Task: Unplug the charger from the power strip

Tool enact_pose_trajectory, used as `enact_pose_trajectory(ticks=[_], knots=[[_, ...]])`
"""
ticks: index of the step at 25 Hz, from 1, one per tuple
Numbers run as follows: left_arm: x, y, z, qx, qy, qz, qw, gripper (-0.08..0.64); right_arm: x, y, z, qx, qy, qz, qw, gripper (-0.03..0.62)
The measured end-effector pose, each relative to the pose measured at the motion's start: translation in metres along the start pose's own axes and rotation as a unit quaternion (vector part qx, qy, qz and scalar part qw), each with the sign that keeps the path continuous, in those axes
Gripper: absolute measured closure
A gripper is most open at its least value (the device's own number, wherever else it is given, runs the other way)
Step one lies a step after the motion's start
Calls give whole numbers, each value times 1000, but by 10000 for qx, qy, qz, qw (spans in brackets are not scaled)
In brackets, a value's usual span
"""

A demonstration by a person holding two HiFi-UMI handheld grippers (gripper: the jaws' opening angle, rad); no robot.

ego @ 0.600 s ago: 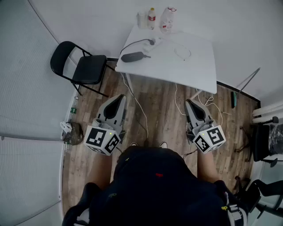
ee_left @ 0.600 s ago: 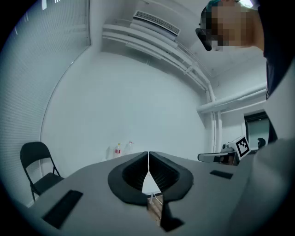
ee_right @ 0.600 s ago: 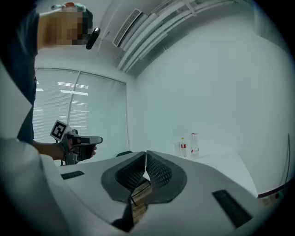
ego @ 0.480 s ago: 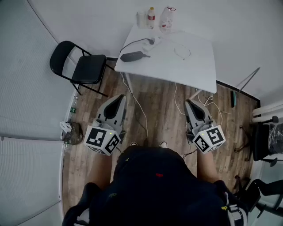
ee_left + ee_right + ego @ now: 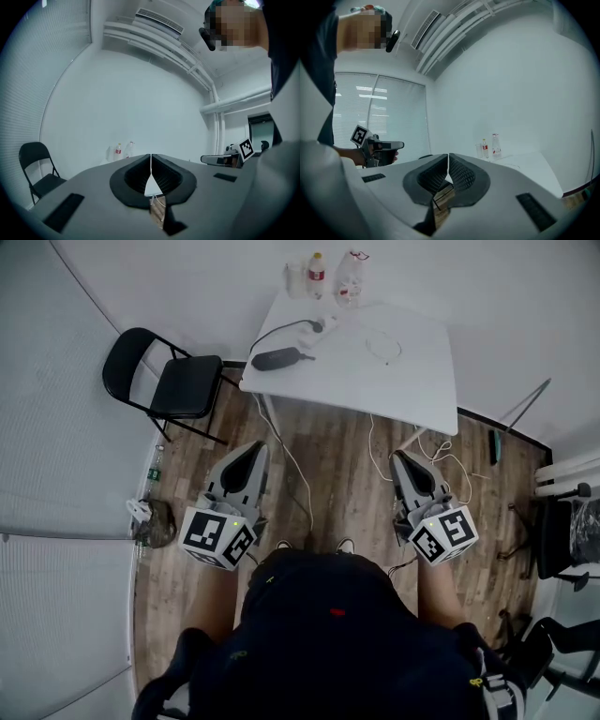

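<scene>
Pointing level: left gripper (image 5: pixel 251 446), right gripper (image 5: pixel 403 457)

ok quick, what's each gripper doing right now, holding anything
left gripper: closed, jaws together, nothing between them
right gripper: closed, jaws together, nothing between them

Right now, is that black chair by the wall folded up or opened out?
Opened out: the chair stands on its legs with its seat flat, beside the table.
</scene>
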State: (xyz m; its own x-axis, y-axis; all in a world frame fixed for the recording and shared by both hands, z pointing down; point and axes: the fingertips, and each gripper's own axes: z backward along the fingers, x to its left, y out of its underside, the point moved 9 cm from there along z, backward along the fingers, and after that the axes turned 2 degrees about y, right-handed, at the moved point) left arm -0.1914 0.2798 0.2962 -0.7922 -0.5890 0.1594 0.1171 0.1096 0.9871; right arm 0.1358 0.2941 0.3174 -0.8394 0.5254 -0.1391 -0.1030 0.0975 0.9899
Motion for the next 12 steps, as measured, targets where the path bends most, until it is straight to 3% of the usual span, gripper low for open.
enact_pose_trajectory(ticks=[12], knots=[[-30,13,-24,288,-186,-58,9994,537,-43,16,-3,125,-434,-245,9987,566]])
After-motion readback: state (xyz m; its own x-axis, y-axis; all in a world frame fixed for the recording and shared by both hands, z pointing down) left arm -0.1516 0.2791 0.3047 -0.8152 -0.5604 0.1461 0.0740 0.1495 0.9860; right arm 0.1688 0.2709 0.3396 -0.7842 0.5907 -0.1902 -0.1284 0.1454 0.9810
